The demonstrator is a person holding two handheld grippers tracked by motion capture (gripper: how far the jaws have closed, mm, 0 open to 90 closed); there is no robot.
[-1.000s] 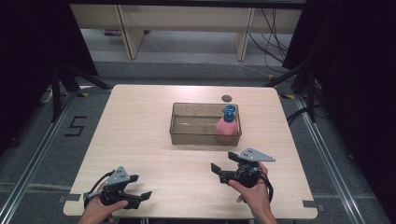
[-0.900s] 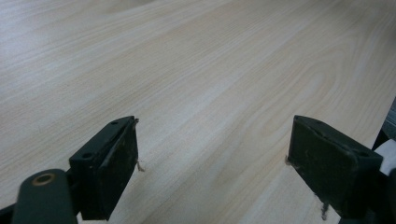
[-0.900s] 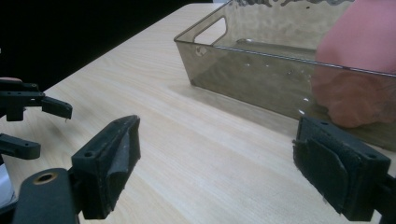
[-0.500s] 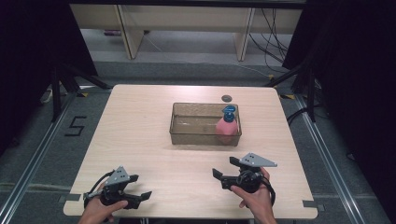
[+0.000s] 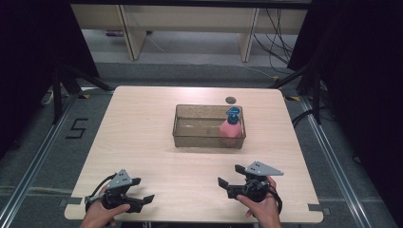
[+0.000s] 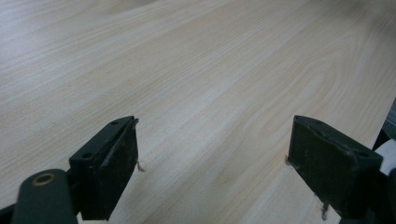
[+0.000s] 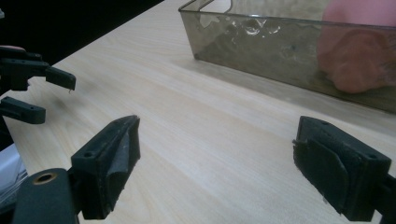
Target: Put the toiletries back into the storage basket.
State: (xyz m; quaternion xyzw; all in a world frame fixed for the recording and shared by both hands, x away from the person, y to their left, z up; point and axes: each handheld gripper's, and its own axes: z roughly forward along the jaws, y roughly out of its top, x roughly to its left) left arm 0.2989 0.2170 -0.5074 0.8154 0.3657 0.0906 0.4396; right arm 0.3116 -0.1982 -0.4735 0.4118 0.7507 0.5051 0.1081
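Pale wood with a fine grain covers the table [image 5: 142,128], which stands on a grey floor [image 5: 43,152] between two metal rails; behind it there are light shelf legs and some dark cables, and both sides of the room are dark. Near the far edge of the table lies a small dark round thing [image 5: 231,99]. At the middle stands a clear brownish bin [image 5: 190,135], and the pink bottle [image 5: 230,128] with a blue cap stands inside it at its right end; in the right gripper view the bottle [image 7: 359,51] is seen blurred through the bin wall [image 7: 261,42]. The left gripper [image 5: 141,191] is held by a hand at the near left corner of the table, its jaws spread apart with nothing between them, and the left gripper view shows bare wood [image 6: 210,84] between them. The right gripper [image 5: 229,176] is at the near right, well apart from the bin, its jaws also spread and holding nothing; its view shows the other gripper [image 7: 44,91] far at the left. Compared with one second ago, the right gripper has moved a little back toward the near edge, while the left gripper, the bin and the bottle have not changed place. On the floor at the left a black mark reads "5" [image 5: 76,128]
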